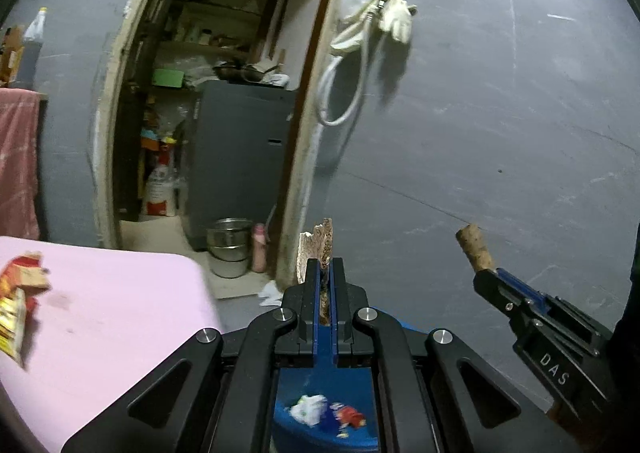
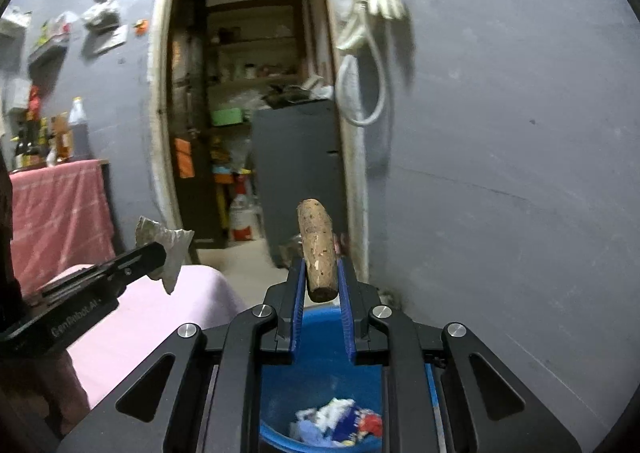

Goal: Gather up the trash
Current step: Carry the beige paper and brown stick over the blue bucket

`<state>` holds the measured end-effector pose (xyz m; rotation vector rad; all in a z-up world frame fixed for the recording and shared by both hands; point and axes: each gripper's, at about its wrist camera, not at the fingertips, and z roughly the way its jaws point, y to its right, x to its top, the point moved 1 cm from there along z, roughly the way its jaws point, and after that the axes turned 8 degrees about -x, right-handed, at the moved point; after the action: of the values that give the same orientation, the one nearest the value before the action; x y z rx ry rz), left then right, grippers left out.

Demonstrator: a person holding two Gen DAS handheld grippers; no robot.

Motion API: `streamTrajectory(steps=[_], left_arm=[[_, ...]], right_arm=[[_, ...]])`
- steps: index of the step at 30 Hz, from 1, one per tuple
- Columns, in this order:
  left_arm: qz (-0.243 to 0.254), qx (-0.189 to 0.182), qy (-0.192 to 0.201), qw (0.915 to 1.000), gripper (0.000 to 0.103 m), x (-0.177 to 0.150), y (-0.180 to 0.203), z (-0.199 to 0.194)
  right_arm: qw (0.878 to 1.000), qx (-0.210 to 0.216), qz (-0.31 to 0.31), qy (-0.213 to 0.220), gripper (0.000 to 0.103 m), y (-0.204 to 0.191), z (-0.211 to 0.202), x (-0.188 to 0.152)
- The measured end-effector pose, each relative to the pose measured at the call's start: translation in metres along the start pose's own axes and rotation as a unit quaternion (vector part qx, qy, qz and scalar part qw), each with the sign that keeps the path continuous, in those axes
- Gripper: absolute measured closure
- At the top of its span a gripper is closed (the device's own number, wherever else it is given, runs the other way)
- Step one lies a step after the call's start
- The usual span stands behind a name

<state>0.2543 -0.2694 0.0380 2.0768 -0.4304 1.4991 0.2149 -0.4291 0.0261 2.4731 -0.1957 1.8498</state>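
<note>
In the left wrist view my left gripper (image 1: pixel 325 266) is shut on a thin, flat, ragged brown scrap (image 1: pixel 323 239) that sticks up past its fingertips. My right gripper (image 2: pixel 320 267) is shut on a brown, cork-like cylinder (image 2: pixel 317 249), held upright and tilted slightly. Each gripper shows in the other's view: the right gripper (image 1: pixel 486 274) with the cylinder (image 1: pixel 475 247) at the right, the left gripper (image 2: pixel 157 252) with the scrap (image 2: pixel 171 253) at the left. A blue bin (image 2: pixel 320 337) sits below both grippers, with crumpled wrappers (image 2: pixel 336 425) inside. More wrappers (image 1: pixel 18 293) lie on the pink surface (image 1: pixel 120 317).
Ahead is an open doorway (image 1: pixel 224 93) into a storeroom with a grey cabinet (image 1: pixel 240 157), steel pots (image 1: pixel 230 249) and a pink bottle (image 1: pixel 259 247). Gloves and a hose (image 1: pixel 376 25) hang on the grey wall (image 1: pixel 500 113). A red-clothed stand (image 2: pixel 60 213) with bottles is at the left.
</note>
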Motion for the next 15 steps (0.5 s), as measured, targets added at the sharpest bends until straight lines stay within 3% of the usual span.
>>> streamTrajectory(steps=[10,15], left_arm=[[0.001,-0.010,-0.028,0.9995,0.101,-0.025,0.022,0.039],[0.003,-0.004,-0.070,0.9976,0.101,-0.041,0.022,0.060]], right_arm=[[0.999,-0.025,0.023,-0.032,0.089,0.039,0.010,-0.024],[0.997,-0.028,0.028,-0.062,0.089,0.048,0.019,-0.040]])
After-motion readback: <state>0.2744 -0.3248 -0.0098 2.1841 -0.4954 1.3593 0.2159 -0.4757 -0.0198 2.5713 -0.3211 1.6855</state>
